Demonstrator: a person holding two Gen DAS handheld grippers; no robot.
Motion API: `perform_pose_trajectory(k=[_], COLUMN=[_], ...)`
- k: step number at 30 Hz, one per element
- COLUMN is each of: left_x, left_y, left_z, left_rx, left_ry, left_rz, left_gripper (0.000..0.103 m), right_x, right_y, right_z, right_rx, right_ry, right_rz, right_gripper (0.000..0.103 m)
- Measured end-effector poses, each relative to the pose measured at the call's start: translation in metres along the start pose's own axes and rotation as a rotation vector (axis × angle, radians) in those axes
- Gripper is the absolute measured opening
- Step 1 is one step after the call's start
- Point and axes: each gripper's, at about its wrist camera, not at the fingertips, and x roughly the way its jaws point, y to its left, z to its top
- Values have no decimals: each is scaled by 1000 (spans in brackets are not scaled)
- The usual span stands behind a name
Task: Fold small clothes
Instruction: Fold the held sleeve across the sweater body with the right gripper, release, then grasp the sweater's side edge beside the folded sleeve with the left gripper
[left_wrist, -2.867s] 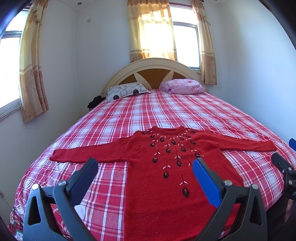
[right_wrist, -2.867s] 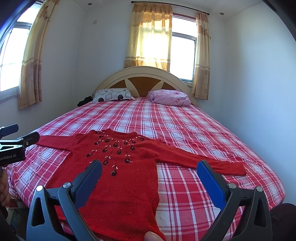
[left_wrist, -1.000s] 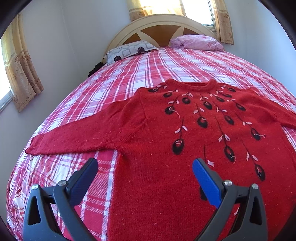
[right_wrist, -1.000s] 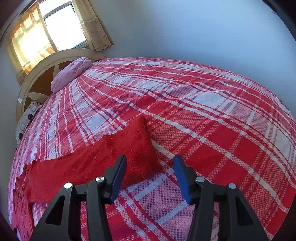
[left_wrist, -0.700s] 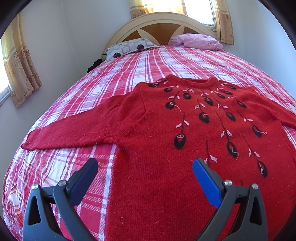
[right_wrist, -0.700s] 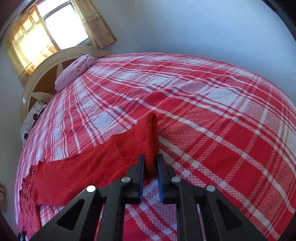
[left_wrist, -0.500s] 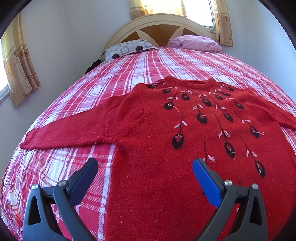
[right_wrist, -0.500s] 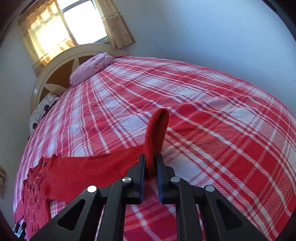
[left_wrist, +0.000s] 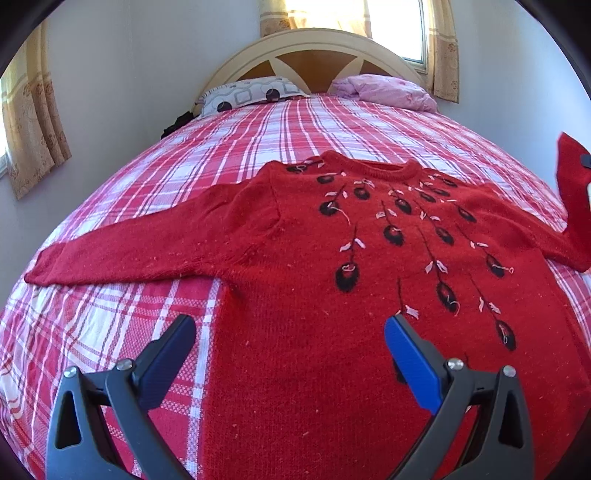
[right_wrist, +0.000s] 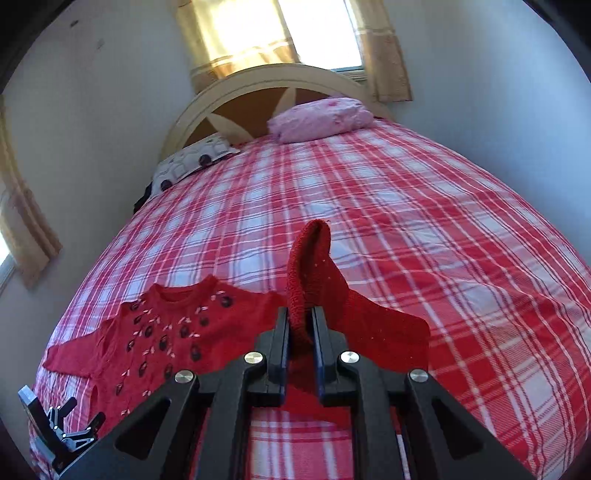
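The red sweater (left_wrist: 332, 295) is lying face up on the plaid bed (right_wrist: 424, 206). The right tool (right_wrist: 300, 332) is clamping the cuff of one sleeve (right_wrist: 314, 266), holding it raised. The left tool (left_wrist: 288, 350) is hovering spread wide over the hem, gripping nothing.

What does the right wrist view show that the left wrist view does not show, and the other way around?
Only the right wrist view shows the right gripper shut on the cuff of the sweater's sleeve, which it holds up off the bed.

Only the left wrist view shows the left gripper's own open jaws, with nothing between them, over the sweater's lower body, and the other sleeve lying flat and full length.

Both show the red sweater, the plaid bed, the patterned pillow and the pink pillow.
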Motion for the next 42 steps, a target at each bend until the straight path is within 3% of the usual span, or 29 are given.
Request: perform_pose_trajectory(k=[6, 13, 16, 20, 21, 23, 29, 33, 35, 38, 42], left_x=[-2, -8, -19, -34, -35, -35, -21, 8, 31, 60, 78], left_y=[2, -2, -7, -21, -24, -38, -98, -144, -160, -176, -183], left_z=[-2, -1, 2, 18, 21, 34, 67, 77, 80, 81, 77], left_rx=[-11, 15, 45, 91, 95, 105, 152, 193, 190, 170, 139], left_ry=[-3, 14, -12, -29, -28, -21, -35, 26, 85, 172, 226], left_rz=[-33, -87, -104, -133, -137, -156, -233, -271, -290, -308, -306], left_gripper=[103, 103, 103, 103, 103, 103, 102, 87, 69, 57, 52], right_x=[43, 105, 116, 97, 89, 74, 34, 27, 27, 26, 27], right_y=[71, 107, 111, 95, 88, 76, 32, 9, 2, 1, 5], right_z=[-15, -60, -77, -86, -87, -89, -103, -114, -117, -120, -125], right_rx=[-133, -224, -248, -224, -214, -208, -233, -209, -193, -202, -230], right_ry=[70, 212, 246, 220, 204, 171, 56, 34, 30, 23, 17], right_rz=[63, 139, 198, 259, 270, 253, 23, -46, -48, -34, -13], right_gripper=[10, 11, 23, 58, 59, 59, 59, 59, 59, 59, 59])
